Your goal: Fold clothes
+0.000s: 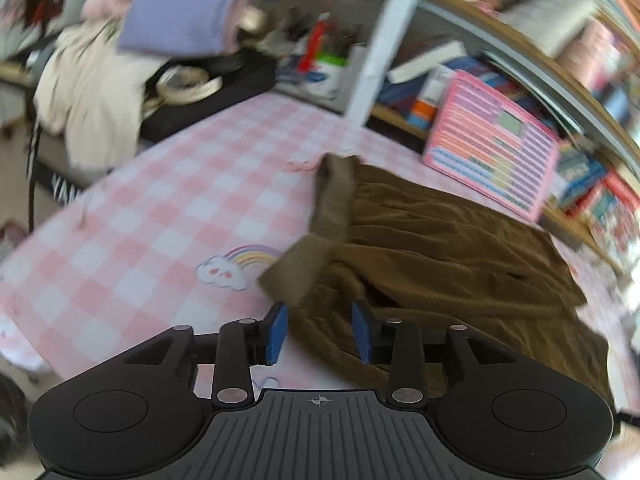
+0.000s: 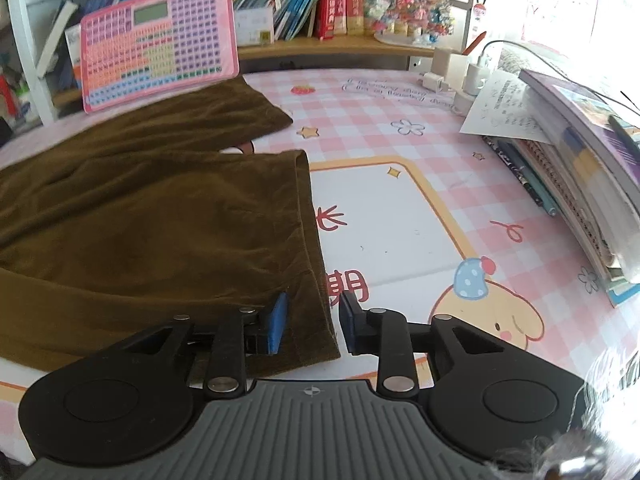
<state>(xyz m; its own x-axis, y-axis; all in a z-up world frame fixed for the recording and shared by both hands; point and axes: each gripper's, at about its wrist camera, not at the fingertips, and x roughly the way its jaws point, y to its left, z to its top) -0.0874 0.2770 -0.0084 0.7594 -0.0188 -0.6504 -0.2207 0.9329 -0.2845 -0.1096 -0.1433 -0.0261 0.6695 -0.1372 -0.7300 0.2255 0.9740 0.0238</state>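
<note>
- The desk [image 2: 400,208] is covered by a smooth pink-and-white checked mat with cartoon prints; it lies bare to the left of the trousers in the left wrist view and across its middle to their right in the right wrist view.
- A shelf [image 2: 320,46] packed with books closes off the far edge, and a book stack [image 2: 580,168] lines the right side.
- The trousers [image 2: 140,216], brown with a fine-ribbed, corduroy-like nap, lie flat and creased on the mat; two legs spread apart toward the far edge, their hems [image 2: 304,208] folded and stitched.
- The waistband [image 1: 332,196] twists and lifts at the trousers' left end.
- A pink keyboard toy [image 2: 160,40] leans upright against the shelf, just behind the far leg.
- Pale clothes [image 1: 92,92] pile up beyond the desk's left end.
- The left gripper [image 1: 320,330] tilts down above the waistband end, jaws parted about halfway; cloth lies beneath the gap, blue pads clear of it.
- The right gripper [image 2: 312,322] tilts down at the near hem corner, jaws partly open, pads straddling the hem edge without pressing it.
</note>
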